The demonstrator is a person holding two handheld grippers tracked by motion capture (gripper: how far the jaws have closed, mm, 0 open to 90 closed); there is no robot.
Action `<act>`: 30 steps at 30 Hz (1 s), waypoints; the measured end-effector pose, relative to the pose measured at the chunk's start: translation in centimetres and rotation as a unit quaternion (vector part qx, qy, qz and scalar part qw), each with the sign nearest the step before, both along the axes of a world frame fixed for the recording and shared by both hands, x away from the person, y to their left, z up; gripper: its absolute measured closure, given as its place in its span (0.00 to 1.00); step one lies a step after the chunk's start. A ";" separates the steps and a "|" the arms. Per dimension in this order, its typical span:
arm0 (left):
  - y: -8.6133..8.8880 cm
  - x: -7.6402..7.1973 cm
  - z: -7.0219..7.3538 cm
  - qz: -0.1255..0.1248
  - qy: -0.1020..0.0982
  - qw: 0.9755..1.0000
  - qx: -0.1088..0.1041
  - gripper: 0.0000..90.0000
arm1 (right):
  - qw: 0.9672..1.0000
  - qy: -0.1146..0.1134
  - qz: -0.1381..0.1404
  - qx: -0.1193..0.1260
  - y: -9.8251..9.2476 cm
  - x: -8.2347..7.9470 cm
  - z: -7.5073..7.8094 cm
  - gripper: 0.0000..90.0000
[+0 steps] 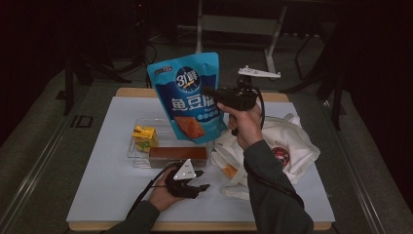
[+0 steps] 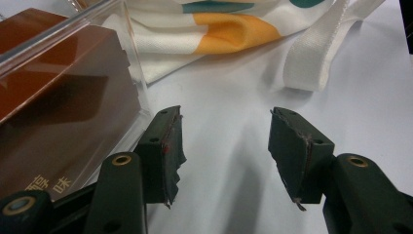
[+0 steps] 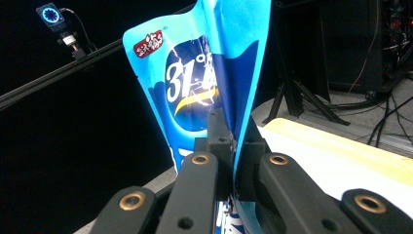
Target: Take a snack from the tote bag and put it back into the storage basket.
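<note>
My right tongs [image 1: 210, 92] are clenched on the edge of a blue snack pouch [image 1: 191, 95]; in the right gripper view I see the two black jaws pinched tight on the pouch's folded side [image 3: 234, 122], with the foil standing up between them. The pouch hangs in the air above the far half of the table, over the clear tray [image 1: 139, 158], held upright with its printed face toward me. I can read a large "31" with a degree mark and white Chinese characters below it, a small dark red logo patch at the top corner, and a picture of an orange-brown square of food near the bottom.

My left tongs [image 1: 202, 186] rest low on the white table top [image 1: 97, 195] near its front edge, released: in the left gripper view the jaws stand apart with bare table between the pads [image 2: 168, 151], gripping nothing. Just beside the left jaw is the clear tray's wall, and inside the tray lies a long brown box [image 2: 58, 122] with pale Chinese characters at its end. Farther along in the same tray sits a small yellow carton [image 1: 144, 137]; I cannot read its print.

To the right of the tray lies a white cloth bag [image 1: 272, 146] with orange and teal print and a round dark badge, its strap trailing on the table.
</note>
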State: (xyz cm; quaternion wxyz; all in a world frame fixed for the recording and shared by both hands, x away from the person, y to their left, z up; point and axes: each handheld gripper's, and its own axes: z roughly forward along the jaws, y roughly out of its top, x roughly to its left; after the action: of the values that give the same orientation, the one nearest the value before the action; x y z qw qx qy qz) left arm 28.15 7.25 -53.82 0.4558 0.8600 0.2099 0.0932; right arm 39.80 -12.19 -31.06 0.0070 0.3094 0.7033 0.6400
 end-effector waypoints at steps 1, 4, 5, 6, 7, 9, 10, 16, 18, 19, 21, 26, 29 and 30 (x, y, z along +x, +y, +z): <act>0.0 0.0 0.0 -0.001 0.000 1.000 0.000 0.52 | 1.000 0.001 -0.001 -0.001 0.2 0.1 0.0 0.99; 0.0 0.0 0.0 0.000 0.000 1.000 0.000 0.51 | 1.000 0.003 -0.002 -0.005 0.8 0.4 -0.2 0.99; 0.0 0.0 0.0 0.000 0.001 1.000 -0.001 0.51 | 1.000 0.006 -0.004 -0.005 1.0 0.5 -0.2 0.99; 0.0 0.0 0.0 0.000 0.001 1.000 -0.001 0.51 | 1.000 0.009 -0.006 -0.006 1.1 0.7 -0.3 0.99; 0.0 0.0 0.0 0.000 0.001 1.000 -0.002 0.51 | 1.000 0.010 -0.008 -0.007 1.3 0.8 -0.4 0.99; 0.0 0.0 0.0 0.000 0.000 1.000 -0.001 0.51 | 1.000 0.017 -0.013 -0.012 1.6 1.2 -0.6 0.98; 0.0 0.0 0.0 0.000 0.000 1.000 -0.002 0.51 | 1.000 0.019 -0.014 -0.015 1.8 1.3 -0.8 0.98; 0.0 0.0 0.0 0.000 0.000 1.000 -0.003 0.51 | 0.998 0.045 -0.029 -0.032 2.6 2.5 -1.8 0.98; 0.1 0.0 0.0 0.000 0.000 1.000 -0.002 0.51 | 0.998 0.047 -0.031 -0.038 2.8 2.9 -2.1 0.98; 0.0 0.0 0.0 0.000 -0.001 1.000 -0.002 0.51 | 0.998 0.048 -0.032 -0.040 3.0 3.0 -2.3 0.98; 0.0 0.0 0.0 0.000 -0.001 1.000 -0.001 0.51 | 0.997 0.049 -0.036 -0.045 3.3 3.3 -2.6 0.98; 0.0 0.0 0.0 0.000 0.001 1.000 -0.004 0.51 | 0.996 0.056 -0.044 -0.059 4.5 4.0 -3.2 0.97; 0.0 0.0 0.0 0.000 0.000 1.000 -0.004 0.51 | 0.995 0.065 -0.044 -0.057 5.5 4.3 -3.7 0.96; 0.0 0.0 0.0 -0.001 0.000 1.000 -0.005 0.51 | 0.996 0.066 -0.042 -0.053 5.8 4.3 -3.8 0.96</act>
State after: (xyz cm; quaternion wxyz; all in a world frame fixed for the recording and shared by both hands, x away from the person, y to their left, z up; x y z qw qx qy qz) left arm 28.12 7.30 -53.82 0.4600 0.8579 0.2095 0.0923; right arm 44.12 -6.42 -34.83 0.0039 0.3794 0.7216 0.5791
